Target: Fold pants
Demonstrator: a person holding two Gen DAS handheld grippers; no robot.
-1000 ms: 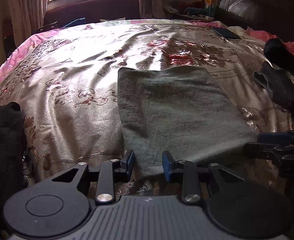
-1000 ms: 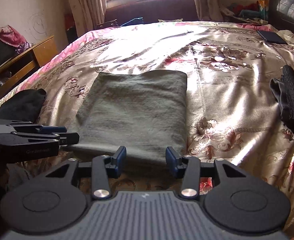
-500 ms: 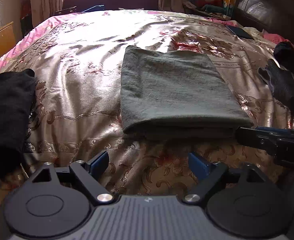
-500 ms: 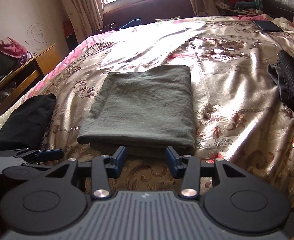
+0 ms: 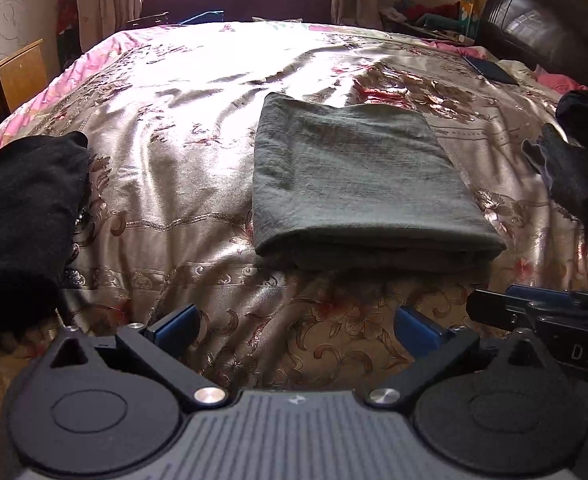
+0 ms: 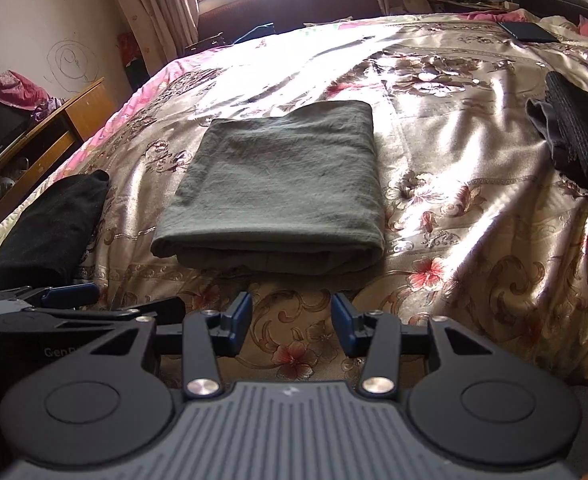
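The grey-green pants (image 5: 358,184) lie folded into a neat rectangle on the floral bedspread (image 5: 166,160), folded edge nearest me. My left gripper (image 5: 296,320) hovers just short of that edge; its jaws are opening wide, with only bedspread between them. In the right wrist view the same pants (image 6: 278,188) sit straight ahead. My right gripper (image 6: 290,312) is open about halfway, a little back from the fold, holding nothing. Each gripper shows in the other's view: the right one (image 5: 534,312) at the right, the left one (image 6: 74,300) at the left.
A folded black garment (image 5: 26,208) lies left of the pants near the bed's edge. Dark clothes (image 5: 574,176) are heaped at the right. A dark flat device (image 5: 490,70) rests by the headboard (image 5: 554,28). A wooden cabinet (image 6: 54,132) stands beside the bed.
The left gripper's jaws went from narrow at the pants' near edge to wide apart. Both grippers drew back from the fold, and the pants stayed flat on the bed.
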